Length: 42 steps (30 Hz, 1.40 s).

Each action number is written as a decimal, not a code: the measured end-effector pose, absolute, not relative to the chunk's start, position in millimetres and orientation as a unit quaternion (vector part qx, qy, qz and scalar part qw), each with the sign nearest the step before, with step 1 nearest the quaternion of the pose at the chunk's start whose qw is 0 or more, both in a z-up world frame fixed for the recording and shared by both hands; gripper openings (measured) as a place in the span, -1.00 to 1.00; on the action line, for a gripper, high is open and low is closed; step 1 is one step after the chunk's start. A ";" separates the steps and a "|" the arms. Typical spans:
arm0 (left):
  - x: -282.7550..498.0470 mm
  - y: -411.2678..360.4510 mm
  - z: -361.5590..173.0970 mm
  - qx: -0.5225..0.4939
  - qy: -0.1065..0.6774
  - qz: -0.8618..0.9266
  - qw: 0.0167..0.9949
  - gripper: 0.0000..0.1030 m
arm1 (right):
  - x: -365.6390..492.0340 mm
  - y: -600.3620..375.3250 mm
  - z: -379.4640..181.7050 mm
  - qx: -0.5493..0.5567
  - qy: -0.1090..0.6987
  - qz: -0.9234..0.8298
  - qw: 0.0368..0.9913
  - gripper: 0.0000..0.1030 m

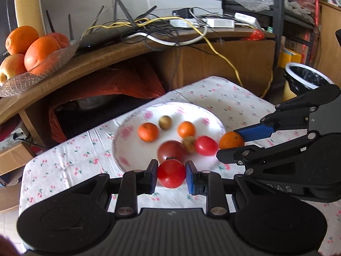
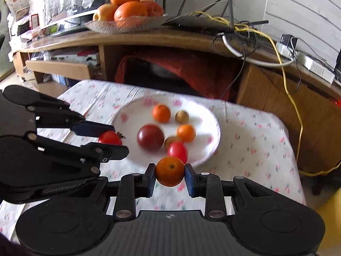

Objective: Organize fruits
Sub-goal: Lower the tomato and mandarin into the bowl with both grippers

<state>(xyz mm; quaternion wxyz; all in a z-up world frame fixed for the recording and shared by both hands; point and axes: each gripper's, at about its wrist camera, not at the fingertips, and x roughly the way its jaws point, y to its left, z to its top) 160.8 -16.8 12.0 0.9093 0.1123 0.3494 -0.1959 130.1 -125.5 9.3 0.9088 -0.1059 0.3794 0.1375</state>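
Observation:
My left gripper (image 1: 171, 173) is shut on a red tomato (image 1: 171, 173), held just above the near rim of a white flowered plate (image 1: 127, 132). My right gripper (image 2: 170, 174) is shut on a small orange (image 2: 169, 171) at the plate's (image 2: 127, 117) near edge. Each gripper shows in the other's view: the right one (image 1: 230, 144) with its orange (image 1: 231, 140), the left one (image 2: 110, 137) with its tomato (image 2: 109, 138). On the plate lie a dark red tomato (image 1: 171, 151), a bright red tomato (image 1: 205, 145), two small oranges (image 1: 148, 131) (image 1: 186, 129) and two brownish round fruits (image 1: 165, 122).
The plate sits on a small table with a floral cloth (image 1: 70, 160). Behind it a wooden shelf (image 1: 110, 53) carries a glass dish of large oranges and an apple (image 1: 32, 49), a router and tangled cables (image 1: 149, 25). A black-lined bin (image 1: 307, 76) stands at the right.

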 end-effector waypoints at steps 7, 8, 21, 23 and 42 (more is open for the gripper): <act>179.1 -17.3 -3.8 0.120 0.360 -0.190 0.906 -0.30 | 153.7 -122.4 3.4 -0.107 0.370 0.140 0.912 -0.53; 180.7 -18.1 -5.8 0.122 0.360 -0.189 0.905 -0.30 | 156.0 -122.0 2.4 -0.108 0.369 0.140 0.912 -0.53; 203.1 -12.8 -6.5 0.107 0.346 -0.183 0.914 -0.29 | 184.1 -120.5 -8.7 -0.111 0.363 0.130 0.916 -0.52; 205.0 -13.1 -7.1 0.109 0.342 -0.181 0.916 -0.30 | 188.0 -120.4 -10.3 -0.109 0.364 0.127 0.916 -0.52; 219.1 -6.8 -6.1 0.077 0.334 -0.170 0.924 -0.14 | 209.8 -127.8 -12.3 -0.084 0.363 0.112 0.921 -0.40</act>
